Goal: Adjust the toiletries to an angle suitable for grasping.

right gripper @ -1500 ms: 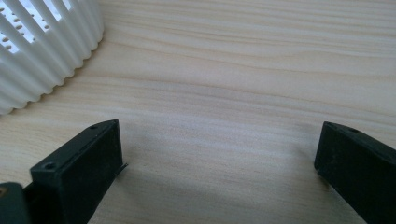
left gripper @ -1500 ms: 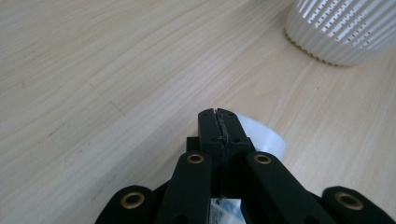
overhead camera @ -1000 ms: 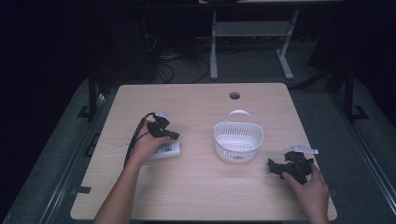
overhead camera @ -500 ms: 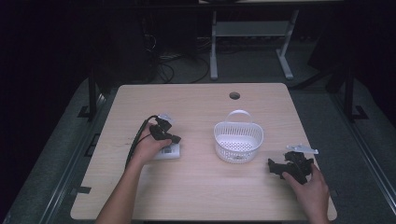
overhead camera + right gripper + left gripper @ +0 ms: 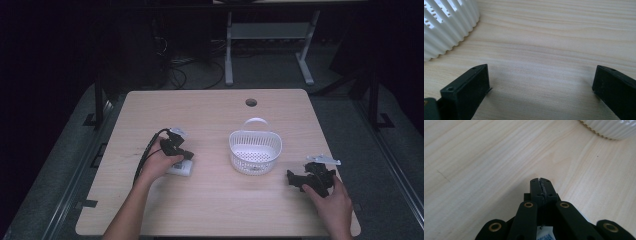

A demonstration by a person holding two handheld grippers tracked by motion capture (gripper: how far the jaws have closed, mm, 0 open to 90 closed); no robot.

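Left hand-held gripper (image 5: 176,149) sits over a small white packet (image 5: 181,170) on the desk (image 5: 210,210), left of the white basket (image 5: 255,152). In the left gripper view I read its jaws as closed tip to tip, nothing between them; the packet lies below and behind the tips. Right hand-held gripper (image 5: 300,181) rests right of the basket, jaws wide and empty. My left hand is nearer the packet; I judge the basket lies to its right.
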